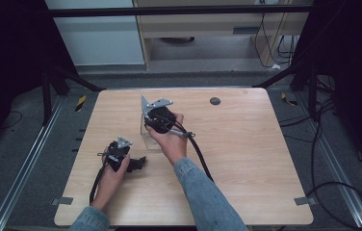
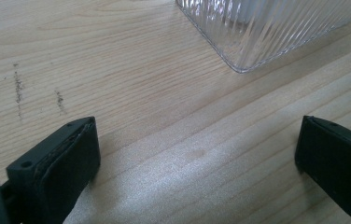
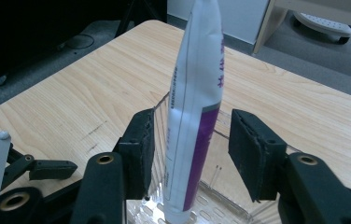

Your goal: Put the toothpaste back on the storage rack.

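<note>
1. High view: the right gripper [image 1: 156, 117] hangs over a clear container [image 1: 148, 137] near the middle of the wooden table [image 1: 246, 159]. The left gripper [image 1: 121, 156] sits low just beside it, toward the person.

2. Left gripper view: its jaws stand wide apart over bare wood with nothing between them. The ribbed corner of the clear container [image 2: 267, 28] lies ahead, not touching.

3. Right gripper view: a white and purple tube [image 3: 197, 107] stands upright in the clear container [image 3: 220, 200], between jaws that are parted and seem clear of it on both sides. Unsupported, the tall tube could lean or tip out, and a knock from either jaw could topple it or slide the light container.
</note>
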{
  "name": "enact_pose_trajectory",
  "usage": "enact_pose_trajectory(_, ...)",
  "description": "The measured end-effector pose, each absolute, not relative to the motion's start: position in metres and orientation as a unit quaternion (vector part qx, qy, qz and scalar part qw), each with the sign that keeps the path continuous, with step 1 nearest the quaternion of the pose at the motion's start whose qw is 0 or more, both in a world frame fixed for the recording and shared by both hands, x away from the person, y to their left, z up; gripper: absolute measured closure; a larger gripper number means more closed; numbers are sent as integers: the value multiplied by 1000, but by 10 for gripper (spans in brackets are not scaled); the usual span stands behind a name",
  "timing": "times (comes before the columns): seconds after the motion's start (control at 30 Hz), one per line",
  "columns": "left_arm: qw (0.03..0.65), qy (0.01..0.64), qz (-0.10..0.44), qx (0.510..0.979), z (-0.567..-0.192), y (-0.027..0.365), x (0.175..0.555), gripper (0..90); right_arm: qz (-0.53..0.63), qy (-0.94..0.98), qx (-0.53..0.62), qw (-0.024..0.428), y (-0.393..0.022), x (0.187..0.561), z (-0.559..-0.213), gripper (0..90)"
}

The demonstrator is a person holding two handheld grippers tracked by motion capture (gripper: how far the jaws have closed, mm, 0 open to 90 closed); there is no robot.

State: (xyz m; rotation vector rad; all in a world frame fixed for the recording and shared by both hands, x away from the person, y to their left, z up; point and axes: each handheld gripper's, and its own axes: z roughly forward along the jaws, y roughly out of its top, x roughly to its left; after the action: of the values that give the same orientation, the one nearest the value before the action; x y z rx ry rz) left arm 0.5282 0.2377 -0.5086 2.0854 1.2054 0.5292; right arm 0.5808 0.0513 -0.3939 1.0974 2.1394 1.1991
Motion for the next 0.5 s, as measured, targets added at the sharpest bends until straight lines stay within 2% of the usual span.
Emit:
enact_pose_trajectory(0.1, 331, 461, 202, 798, -509, 238, 528, 0, 433, 776, 398, 228, 48, 580, -393, 490)
enact_pose_trajectory(0.3, 331, 461, 202, 798, -509, 238, 528, 0, 432, 775, 403, 225, 41, 579, -390, 387)
enact_pose_trajectory(0.5, 331, 461, 202, 798, -509, 238, 528, 0, 432, 780, 396, 221, 34, 577, -387, 326)
